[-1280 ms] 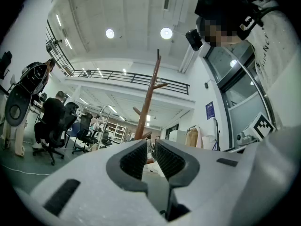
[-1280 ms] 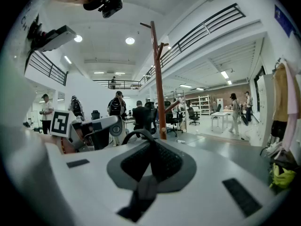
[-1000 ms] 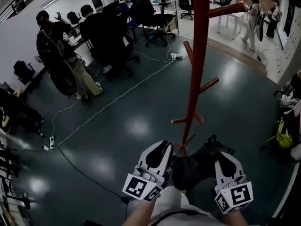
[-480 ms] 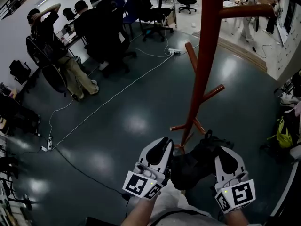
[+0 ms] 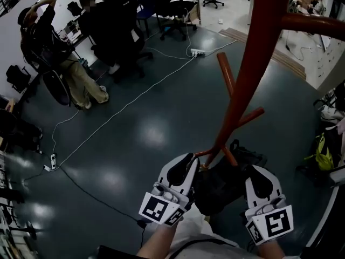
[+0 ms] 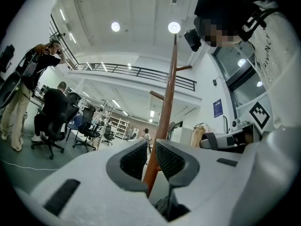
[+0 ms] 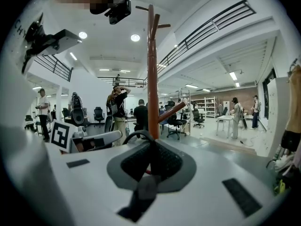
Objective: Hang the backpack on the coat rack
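The red coat rack point(image 5: 253, 69) rises right in front of me, and its lower pegs spread just above the black backpack point(image 5: 221, 185). The backpack hangs between my two grippers. My left gripper point(image 5: 182, 171) holds its left side; in the left gripper view the jaws point(image 6: 151, 147) stand nearly together, with a dark strap point(image 6: 164, 206) pinched low between them and the pole point(image 6: 167, 112) showing through the gap. My right gripper point(image 5: 261, 182) holds the right side. In the right gripper view it point(image 7: 151, 149) is shut on a black strap loop point(image 7: 138, 136), with the pole point(image 7: 152, 79) straight ahead.
People point(image 5: 59, 53) sit at desks at the upper left, among office chairs point(image 5: 172, 9). A white cable point(image 5: 124, 107) runs across the dark floor to a power strip point(image 5: 197, 52). Bags point(image 5: 323, 152) lie by the right wall. More people point(image 7: 237, 114) stand far back.
Both grippers have carried the backpack closer to the coat rack. The pole now looms larger, and its lower pegs sit right over the backpack.
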The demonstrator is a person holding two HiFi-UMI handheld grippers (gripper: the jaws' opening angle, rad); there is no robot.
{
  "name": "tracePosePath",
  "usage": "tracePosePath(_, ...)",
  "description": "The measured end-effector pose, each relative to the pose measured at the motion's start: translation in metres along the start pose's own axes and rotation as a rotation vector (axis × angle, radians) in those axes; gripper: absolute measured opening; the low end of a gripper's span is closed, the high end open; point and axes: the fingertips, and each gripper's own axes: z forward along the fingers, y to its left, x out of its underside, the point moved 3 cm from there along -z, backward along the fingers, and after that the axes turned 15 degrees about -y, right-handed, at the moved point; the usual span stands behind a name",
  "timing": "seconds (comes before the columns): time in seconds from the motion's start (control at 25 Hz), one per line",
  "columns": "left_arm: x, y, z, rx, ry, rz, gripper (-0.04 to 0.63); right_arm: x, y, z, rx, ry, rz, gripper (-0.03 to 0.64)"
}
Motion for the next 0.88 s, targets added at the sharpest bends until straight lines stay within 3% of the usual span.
tracePosePath(0.44,0.012,0.019,0.016,-0.019,0.01,-0.022,0.061,0.0,-0.013,0.042,-0.015,0.042,-0.004,0.032)
tracePosePath(0.88,0.019,0.039,0.014,-0.047,0.016,-0.027,0.061,0.029,-0.014,0.066,-0.008,0.152,0.019,0.032)
